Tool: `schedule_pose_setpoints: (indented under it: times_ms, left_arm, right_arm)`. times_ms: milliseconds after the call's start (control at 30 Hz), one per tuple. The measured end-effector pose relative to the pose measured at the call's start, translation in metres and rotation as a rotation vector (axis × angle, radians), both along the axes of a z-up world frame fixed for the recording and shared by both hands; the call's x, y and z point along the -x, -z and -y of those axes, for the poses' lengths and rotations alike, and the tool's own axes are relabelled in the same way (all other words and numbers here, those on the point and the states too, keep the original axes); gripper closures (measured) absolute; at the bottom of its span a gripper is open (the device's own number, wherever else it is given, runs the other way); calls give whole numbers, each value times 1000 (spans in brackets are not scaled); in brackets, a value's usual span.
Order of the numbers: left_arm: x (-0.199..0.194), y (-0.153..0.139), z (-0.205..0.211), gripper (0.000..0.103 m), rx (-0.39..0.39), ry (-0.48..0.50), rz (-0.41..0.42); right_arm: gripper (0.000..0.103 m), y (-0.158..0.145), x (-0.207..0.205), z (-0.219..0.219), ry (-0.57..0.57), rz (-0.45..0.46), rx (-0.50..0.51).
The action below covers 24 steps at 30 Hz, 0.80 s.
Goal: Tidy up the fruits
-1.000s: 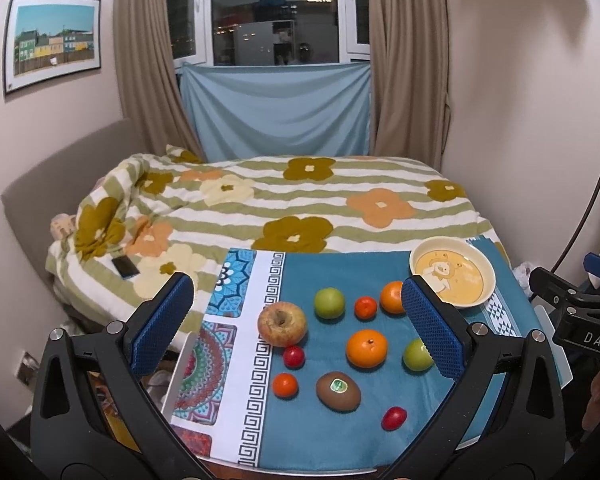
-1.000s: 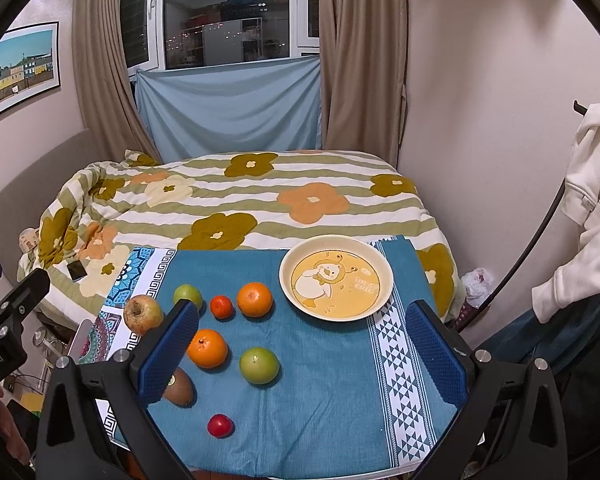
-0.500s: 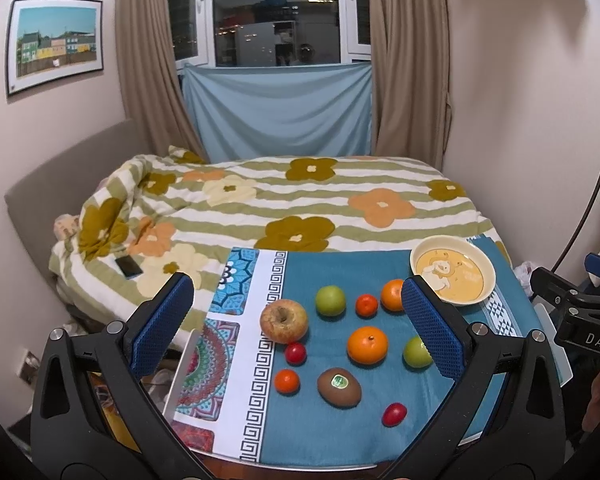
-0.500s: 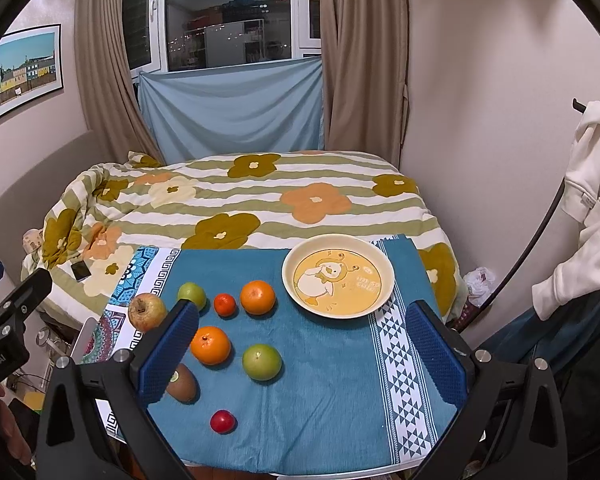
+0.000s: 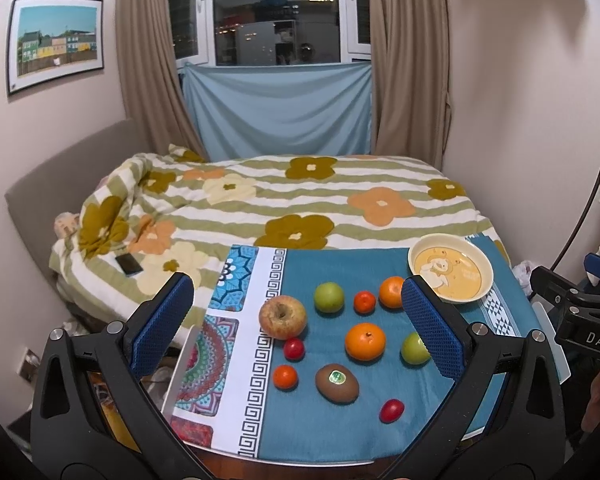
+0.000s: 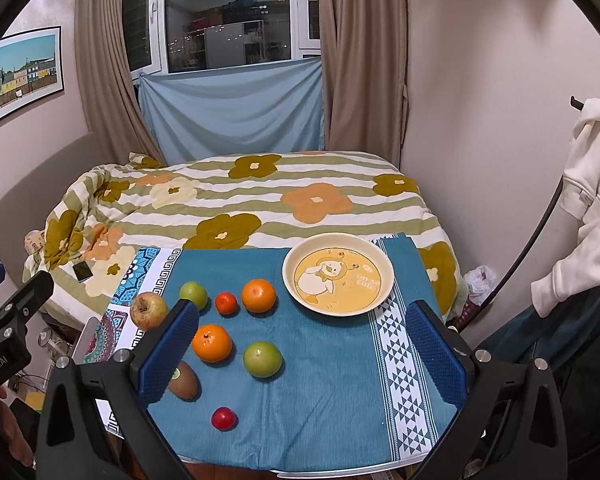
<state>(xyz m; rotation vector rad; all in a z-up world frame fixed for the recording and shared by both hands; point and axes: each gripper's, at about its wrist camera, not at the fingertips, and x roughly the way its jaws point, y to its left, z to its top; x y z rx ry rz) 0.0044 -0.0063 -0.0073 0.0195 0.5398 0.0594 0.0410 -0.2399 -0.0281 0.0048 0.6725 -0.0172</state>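
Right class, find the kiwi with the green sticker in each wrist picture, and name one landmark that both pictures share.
Left wrist view: the kiwi lies low and centre on the blue cloth, just below the large orange.
Right wrist view: the kiwi lies lower left, partly hidden behind the claw's left finger.
Shared landmark: the duck plate at the cloth's far right.
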Motion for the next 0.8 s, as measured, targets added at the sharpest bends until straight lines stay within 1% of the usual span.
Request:
schedule_pose_setpoints:
  times_ms: [167,267,533,667,800]
  left_arm:
    - [4,0,1,0,-3,-5,2]
    - [9,0,3,0,-4,-9,3]
    - [10,-1,2,0,2,-9,-12]
    - [7,2,-5,0,17,-51,-47]
    - [8,14,-13,0,36,-123,-89]
  right_arm:
    - [0,-1,3,-3,-1,1,1]
    - [0,-5,10,-13,-6,7,7]
    - [0,-7,10,-12,-10,-6,-2]
    - [0,-10,11,-17,-40,-23,0]
    - [0,8,4,-19,-105,-71,-6]
